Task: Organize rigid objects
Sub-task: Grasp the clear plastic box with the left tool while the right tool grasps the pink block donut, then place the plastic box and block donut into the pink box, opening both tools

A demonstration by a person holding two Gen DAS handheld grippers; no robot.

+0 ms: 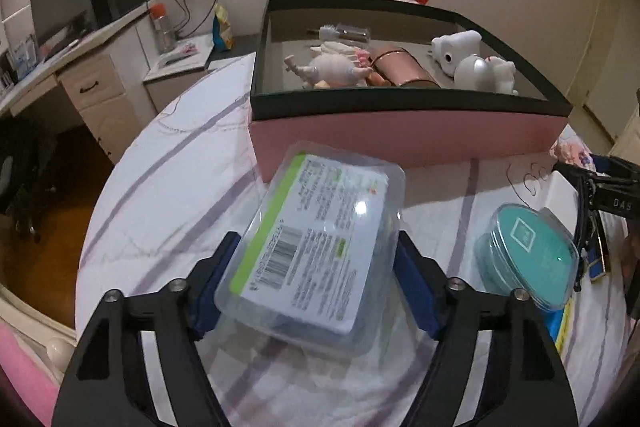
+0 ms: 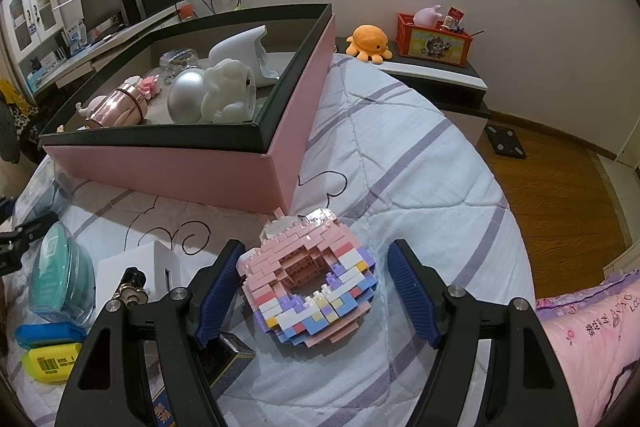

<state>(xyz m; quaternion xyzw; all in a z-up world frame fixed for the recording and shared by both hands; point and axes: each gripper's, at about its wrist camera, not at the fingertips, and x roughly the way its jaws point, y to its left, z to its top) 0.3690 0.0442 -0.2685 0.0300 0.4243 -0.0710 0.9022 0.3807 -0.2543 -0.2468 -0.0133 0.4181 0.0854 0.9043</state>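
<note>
- Blue pads of the left gripper [image 1: 316, 283] are seen pressed on both sides of a clear plastic case [image 1: 320, 247] with a printed label, held tilted above the striped bedsheet [image 1: 168, 187].
- Behind it a pink box [image 1: 404, 139] with a black rim is seen, holding figurines and a rose-gold cylinder [image 1: 400, 69].
- Beside the case a teal round container [image 1: 528, 255] is seen.
- Jaws of the right gripper [image 2: 316, 291] are held open around a brick-built doughnut [image 2: 308, 287], pads apart from it; it lies on the sheet just before the box corner.
</note>
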